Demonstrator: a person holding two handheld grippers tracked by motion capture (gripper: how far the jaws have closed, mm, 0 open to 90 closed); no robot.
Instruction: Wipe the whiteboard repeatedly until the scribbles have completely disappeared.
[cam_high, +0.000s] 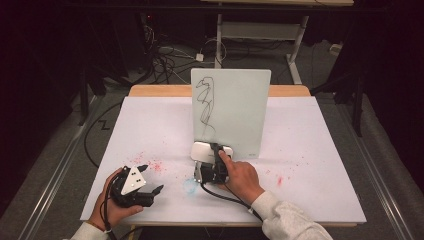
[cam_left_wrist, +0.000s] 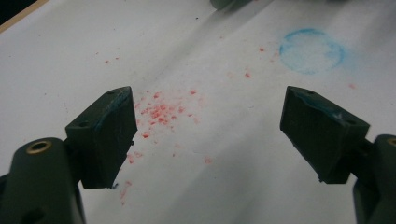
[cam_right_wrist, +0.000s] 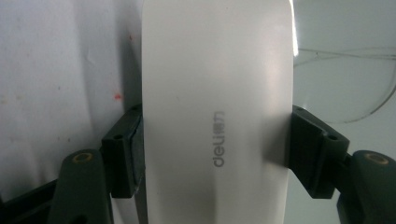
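My left gripper (cam_high: 150, 180) sits near the table's (cam_high: 150, 120) left front corner, jaws spread wide and holding nothing. In the left gripper view its fingers (cam_left_wrist: 109, 135) hover over bare white sheet speckled with red specks (cam_left_wrist: 159, 112), and a smudged blue ring (cam_left_wrist: 310, 51) lies ahead of the other pad. There is open room all around this gripper: the front edge is close behind my hand, and the left edge is a little way off.

At the middle of the table my right gripper (cam_high: 212, 152) pinches a white eraser (cam_high: 206, 150). In the right gripper view the eraser (cam_right_wrist: 217, 93) runs lengthwise between the fingers (cam_right_wrist: 126, 154), each pad pressed flat against one of its long sides. Grey lettering on its top reads "deli", followed by small characters I cannot make out.

The eraser's far end is right at the foot of the whiteboard (cam_high: 232, 110), which stands upright across the table's middle. Whether they touch I cannot tell. A black scribble (cam_high: 205, 105) runs down the board's left part; it spells nothing readable.

To the right of the board the sheet is open out to the right edge, with a few more red marks (cam_high: 279, 179).
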